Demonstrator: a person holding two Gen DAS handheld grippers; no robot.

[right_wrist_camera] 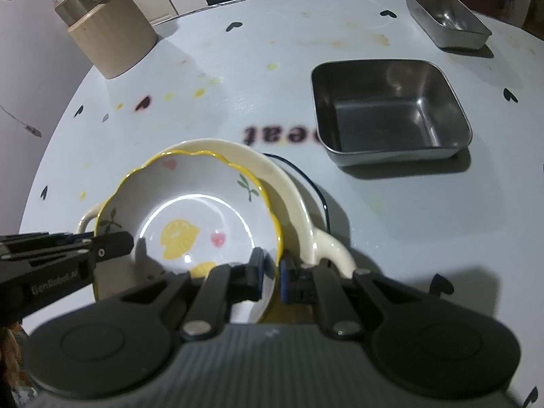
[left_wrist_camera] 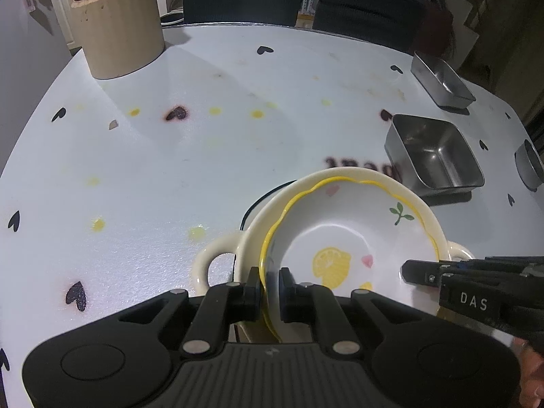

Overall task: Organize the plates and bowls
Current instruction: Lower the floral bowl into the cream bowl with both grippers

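White tabletop (left_wrist_camera: 170, 170) printed with small hearts fills both views. Near the middle sits a cream two-handled bowl (left_wrist_camera: 421, 204), and the yellow-rimmed lemon plate (left_wrist_camera: 340, 238) rests inside it. At far left stands a beige canister (left_wrist_camera: 119, 34); to the right lies a square steel tray (right_wrist_camera: 391, 108), with a smaller steel tray (right_wrist_camera: 445, 17) beyond it. Left gripper (left_wrist_camera: 270, 289) is clamped on the plate's left rim, right gripper (right_wrist_camera: 272, 272) on its right rim

Two close, steeply downward wrist views, sharing lemon plate (left_wrist_camera: 340, 238).
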